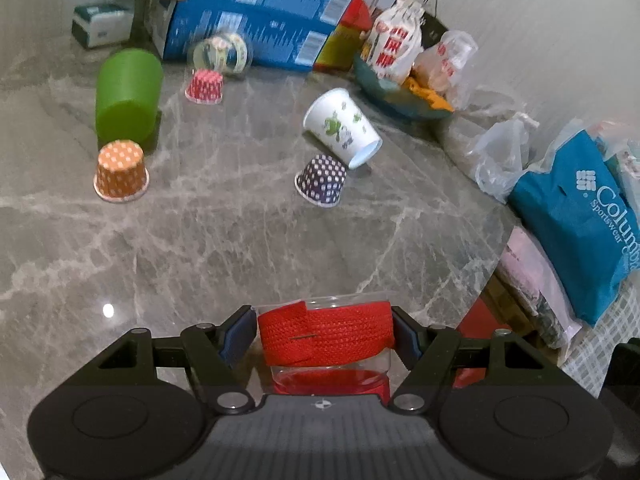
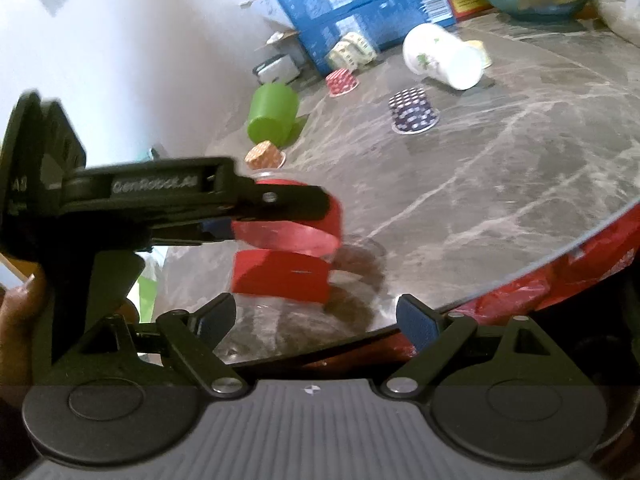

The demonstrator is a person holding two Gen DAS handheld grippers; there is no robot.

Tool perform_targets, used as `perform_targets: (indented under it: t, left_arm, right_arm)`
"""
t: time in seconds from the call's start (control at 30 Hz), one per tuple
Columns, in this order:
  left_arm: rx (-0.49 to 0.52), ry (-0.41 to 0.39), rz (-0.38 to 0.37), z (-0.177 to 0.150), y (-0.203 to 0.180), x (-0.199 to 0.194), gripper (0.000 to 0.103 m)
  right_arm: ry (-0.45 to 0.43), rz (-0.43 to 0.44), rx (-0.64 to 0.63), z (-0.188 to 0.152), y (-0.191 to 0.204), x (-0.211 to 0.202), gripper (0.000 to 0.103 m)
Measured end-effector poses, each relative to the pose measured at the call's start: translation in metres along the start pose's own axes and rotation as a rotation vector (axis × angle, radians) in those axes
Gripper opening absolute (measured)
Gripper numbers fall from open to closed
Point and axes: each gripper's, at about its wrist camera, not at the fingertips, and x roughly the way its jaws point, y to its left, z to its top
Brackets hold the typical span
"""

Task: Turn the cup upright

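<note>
One grey marbled worktop (image 1: pixel 240 240) carries everything, with stacked blue cartons (image 1: pixel 256 16) leaning at its far edge and a blue shopping bag (image 1: pixel 576 220) beside its right rim. Next in size, a green cup (image 1: pixel 128 94) lies on its side at the far left, and a white printed paper cup (image 1: pixel 340 126) lies tipped over near the middle, its mouth toward the right. The left hand-held gripper (image 1: pixel 324 338) is clenched on a clear plastic cup (image 1: pixel 326 340) wrapped in a red band, the blue pads pressing both sides of it close to the camera, above the near part of the worktop; in the right wrist view the same cup (image 2: pixel 286 256) sits near the worktop's near edge, though blur makes it hard to say whether it touches the surface. The right hand-held gripper (image 2: pixel 316 322) is released, its fingers spread wide just short of that cup. Smaller still, three dotted paper cups stand mouth down: an orange one (image 1: pixel 121 174) just in front of the green cup, a purple one (image 1: pixel 321 180) touching the white cup's rim, and a red one (image 1: pixel 205 86) farther back.
</note>
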Motion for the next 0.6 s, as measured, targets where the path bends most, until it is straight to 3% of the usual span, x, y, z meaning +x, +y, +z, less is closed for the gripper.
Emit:
perform_targets:
  t: [0.2,0.37,0.6]
  left_arm:
    - [0.09,-0.11,0.029,-0.012,-0.008,-0.011,0.074]
    - [0.183,-0.264,0.081,-0.023,-0.018,-0.025,0.074]
    - [0.304,-0.578,0.282,-0.05,-0.04,-0.029,0.074]
  right_arm:
    - [-0.061,-0.006,0.036,-0.005,-0.015,-0.02,0.089]
    - [-0.087,-0.024,0.075,-0.005,-0.026,-0.024,0.089]
    - [-0.128,-0.023,0.082,-0.007,-0.036,-0.034,0.089]
